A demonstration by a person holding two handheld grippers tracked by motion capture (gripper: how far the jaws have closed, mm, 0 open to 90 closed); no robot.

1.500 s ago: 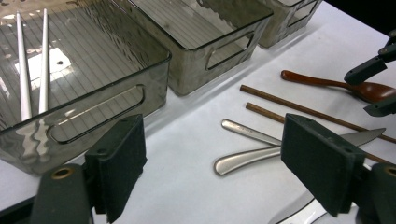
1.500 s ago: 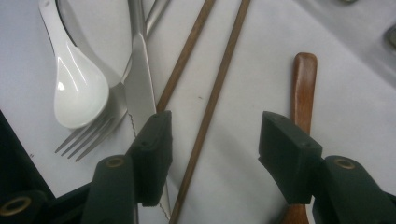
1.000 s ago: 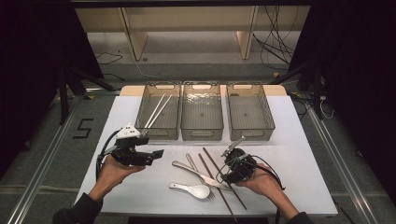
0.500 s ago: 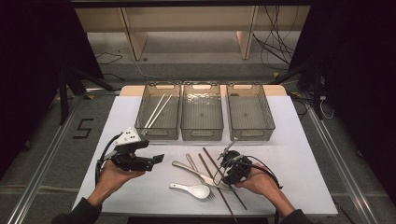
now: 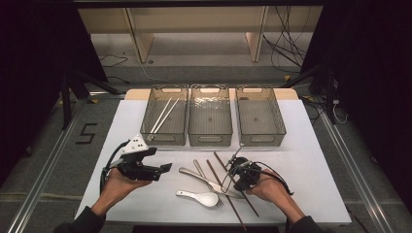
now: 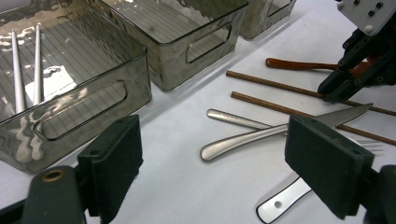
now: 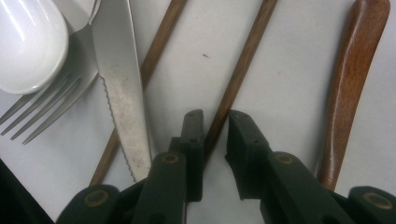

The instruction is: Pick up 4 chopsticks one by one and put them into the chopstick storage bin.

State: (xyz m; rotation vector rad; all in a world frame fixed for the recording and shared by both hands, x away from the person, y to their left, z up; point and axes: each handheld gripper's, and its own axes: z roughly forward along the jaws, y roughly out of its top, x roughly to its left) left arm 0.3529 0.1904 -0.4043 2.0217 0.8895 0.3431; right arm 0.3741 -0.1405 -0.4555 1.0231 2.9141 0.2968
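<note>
While two pale chopsticks (image 5: 163, 115) already lie in the left bin (image 5: 165, 138) near table's far edge, right gripper (image 7: 215, 122) has just been closing round a brown chopstick (image 7: 243, 63) near front edge, not yet pinched. Left gripper (image 6: 212, 158) wide open, empty. Knife (image 7: 122, 79), fork (image 7: 44, 109), spoon (image 7: 28, 42) unsorted.

The high view looks forward and down from above the near edge of the white table (image 5: 311, 160), far enough to take in all of it. The left gripper view sits low, near the tabletop, looking across toward the bins (image 6: 84, 88). The right gripper view looks almost straight down, very close. All three share the knife (image 5: 206, 180) (image 6: 261, 135) (image 7: 122, 93) and brown chopsticks (image 5: 236, 182) (image 6: 280, 106) (image 7: 240, 70).
</note>
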